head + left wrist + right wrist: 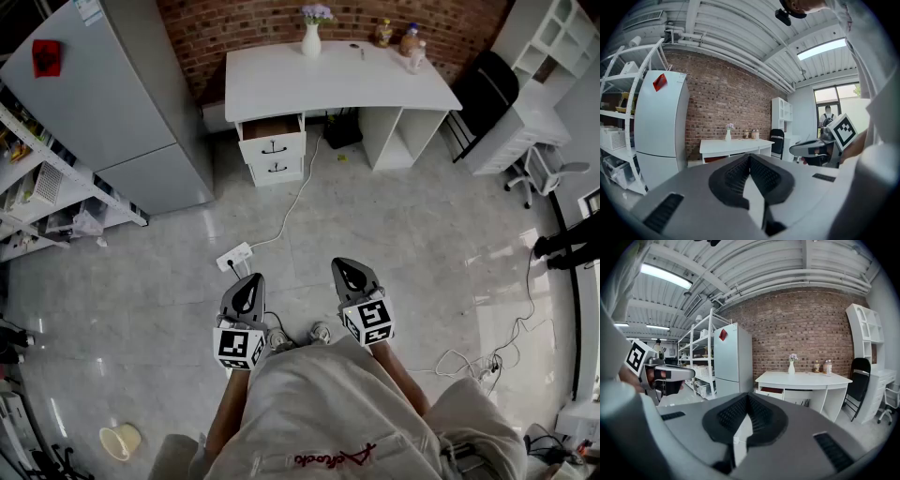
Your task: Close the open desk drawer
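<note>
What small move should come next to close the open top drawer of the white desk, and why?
Probably step forward toward the white desk: its open top drawer stands far ahead, beyond reach of the shut, empty left gripper and right gripper. Mind the white power strip lying on the way.

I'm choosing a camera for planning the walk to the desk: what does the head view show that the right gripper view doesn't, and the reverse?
Only the head view: a power strip, a yellow bucket, the person's shoes, and the right gripper from above. Only the right gripper view: the ceiling with a strip light, and that gripper's jaws close up, shut and empty. Both: the white desk, its open top drawer, the vase, the fridge and the left gripper.
</note>
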`<state>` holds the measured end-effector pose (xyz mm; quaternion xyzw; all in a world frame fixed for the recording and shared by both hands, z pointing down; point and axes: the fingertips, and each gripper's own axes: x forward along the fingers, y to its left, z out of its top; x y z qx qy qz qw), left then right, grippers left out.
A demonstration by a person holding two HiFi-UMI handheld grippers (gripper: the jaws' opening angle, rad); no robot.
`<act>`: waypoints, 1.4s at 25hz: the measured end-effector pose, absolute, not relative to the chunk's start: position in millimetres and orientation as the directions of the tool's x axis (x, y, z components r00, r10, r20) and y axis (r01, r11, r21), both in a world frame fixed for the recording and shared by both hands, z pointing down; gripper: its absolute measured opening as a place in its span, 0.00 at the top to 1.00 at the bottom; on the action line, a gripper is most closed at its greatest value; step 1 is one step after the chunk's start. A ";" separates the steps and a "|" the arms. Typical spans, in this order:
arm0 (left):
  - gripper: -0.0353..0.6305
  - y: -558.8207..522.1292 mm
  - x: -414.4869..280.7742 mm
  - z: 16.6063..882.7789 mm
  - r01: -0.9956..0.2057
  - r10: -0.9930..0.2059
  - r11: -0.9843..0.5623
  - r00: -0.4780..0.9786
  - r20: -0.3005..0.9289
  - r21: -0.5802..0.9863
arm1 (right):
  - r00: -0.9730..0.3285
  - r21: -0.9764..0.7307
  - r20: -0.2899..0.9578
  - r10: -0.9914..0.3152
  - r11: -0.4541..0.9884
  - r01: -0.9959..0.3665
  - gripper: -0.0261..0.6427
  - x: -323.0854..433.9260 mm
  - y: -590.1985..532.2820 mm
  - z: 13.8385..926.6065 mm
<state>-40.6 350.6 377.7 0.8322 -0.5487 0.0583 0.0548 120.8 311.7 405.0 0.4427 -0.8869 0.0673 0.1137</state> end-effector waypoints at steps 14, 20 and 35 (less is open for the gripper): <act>0.93 339.6 0.2 387.2 -0.925 -0.910 -0.378 0.379 0.170 0.035 | -0.624 -0.055 0.235 -0.745 0.631 -0.774 0.94 161.7 309.9 410.2; 0.93 344.1 27.2 393.7 -0.930 -0.913 -0.368 0.366 0.182 0.025 | -0.645 -0.076 0.240 -0.725 0.649 -0.757 0.93 192.2 313.1 420.2; 0.93 320.0 19.0 388.9 -0.944 -0.929 -0.331 0.329 0.168 0.017 | -0.612 -0.167 0.237 -0.754 0.589 -0.790 0.93 210.0 301.6 436.8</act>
